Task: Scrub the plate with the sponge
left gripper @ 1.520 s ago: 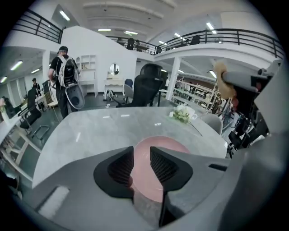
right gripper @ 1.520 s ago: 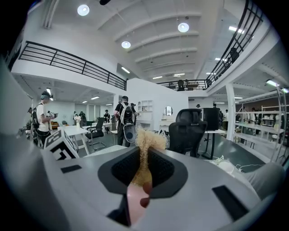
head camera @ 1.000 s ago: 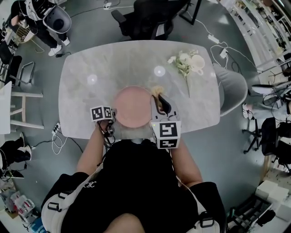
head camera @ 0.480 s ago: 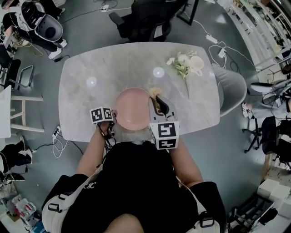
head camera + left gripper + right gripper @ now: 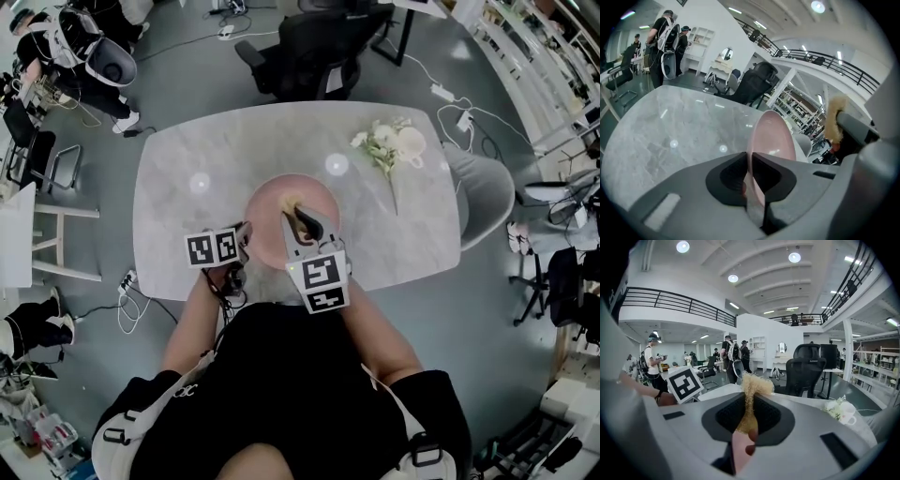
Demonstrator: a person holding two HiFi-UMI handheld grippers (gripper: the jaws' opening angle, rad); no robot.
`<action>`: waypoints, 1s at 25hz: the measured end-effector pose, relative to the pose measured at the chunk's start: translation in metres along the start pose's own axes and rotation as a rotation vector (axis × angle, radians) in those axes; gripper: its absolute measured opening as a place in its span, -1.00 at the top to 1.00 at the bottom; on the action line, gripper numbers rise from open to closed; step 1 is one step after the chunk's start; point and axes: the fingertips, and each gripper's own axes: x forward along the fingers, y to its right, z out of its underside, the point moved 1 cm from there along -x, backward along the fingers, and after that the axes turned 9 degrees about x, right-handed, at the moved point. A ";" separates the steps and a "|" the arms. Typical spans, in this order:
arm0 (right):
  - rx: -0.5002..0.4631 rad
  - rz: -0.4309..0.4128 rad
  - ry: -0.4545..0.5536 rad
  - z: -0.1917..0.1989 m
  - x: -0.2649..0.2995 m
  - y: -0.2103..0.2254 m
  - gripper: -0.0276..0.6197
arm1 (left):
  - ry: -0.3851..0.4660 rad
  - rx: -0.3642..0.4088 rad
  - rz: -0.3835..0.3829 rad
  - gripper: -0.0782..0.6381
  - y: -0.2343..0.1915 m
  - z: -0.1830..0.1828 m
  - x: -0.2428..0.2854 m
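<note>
Two grippers share this scrub: the left gripper (image 5: 242,238) is clamped on the pink plate (image 5: 267,200) at its 8 o'clock rim, near the table's (image 5: 187,150) 6 o'clock edge, and should brace hard. Over the plate's centre, the right gripper (image 5: 300,217), shut tight on the sponge (image 5: 292,203), should press flat and work in small circles out toward the rim.

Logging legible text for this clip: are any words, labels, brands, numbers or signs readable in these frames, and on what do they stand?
No words, numbers or brand names can be read in any view.
Left marker cube: black-and-white square code patterns, no letters.
Right marker cube: the same kind of code patterns, no letters.
Background shelves and desks: anything printed there is too small to read.
</note>
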 end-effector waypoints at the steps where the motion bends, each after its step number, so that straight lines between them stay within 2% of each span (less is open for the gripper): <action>1: -0.008 -0.016 -0.003 0.000 0.005 -0.007 0.74 | 0.015 0.010 0.013 0.69 0.007 -0.006 -0.006; 8: -0.048 -0.076 -0.041 0.015 0.036 -0.039 0.74 | 0.106 0.064 0.107 0.70 0.052 -0.030 -0.042; 12: -0.055 -0.052 -0.067 0.018 0.044 -0.042 0.75 | 0.143 0.099 0.138 0.71 0.067 -0.035 -0.058; 17: -0.092 -0.022 -0.069 0.012 0.051 -0.046 0.75 | 0.158 0.135 0.144 0.72 0.065 -0.037 -0.067; 25: -0.080 0.084 -0.073 -0.009 0.058 -0.016 0.74 | 0.186 0.141 0.139 0.71 0.064 -0.044 -0.075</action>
